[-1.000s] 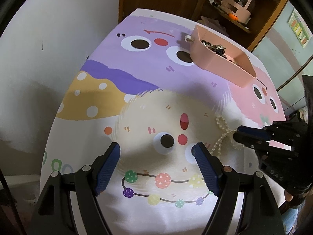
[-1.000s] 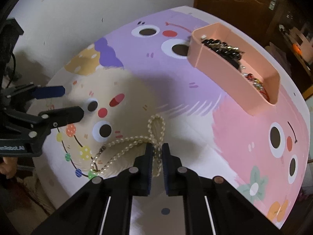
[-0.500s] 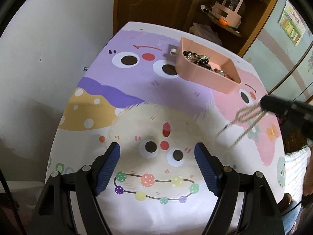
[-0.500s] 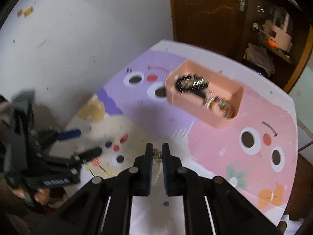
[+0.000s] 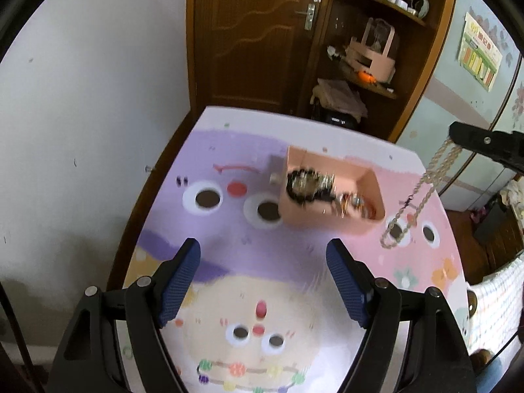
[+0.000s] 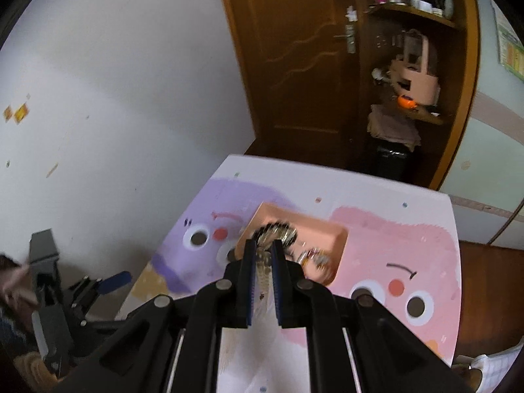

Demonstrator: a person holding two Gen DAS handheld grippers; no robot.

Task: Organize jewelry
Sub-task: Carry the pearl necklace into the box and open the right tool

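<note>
A pearl necklace [image 5: 422, 190] hangs from my right gripper [image 5: 453, 136], high above the table's right side, just right of the pink tray [image 5: 314, 221]. The tray holds dark and shiny jewelry [image 5: 308, 183]. In the right wrist view my right gripper [image 6: 263, 245] is shut on the pearl necklace [image 6: 262, 271], which dangles between the fingers above the pink tray [image 6: 337, 239]. My left gripper [image 5: 262, 255] is open and empty, raised above the table's near middle; it also shows in the right wrist view [image 6: 111, 280].
The table carries a cartoon-print cloth [image 5: 209, 229] in purple, pink and cream. A white wall [image 5: 82, 114] runs along the left. A brown door [image 5: 249, 32] and a wooden shelf unit [image 5: 370, 49] stand behind the table.
My right gripper has lifted the pearl necklace off the table and carried it up toward the pink tray. My left gripper has risen and pulled back, still open.
</note>
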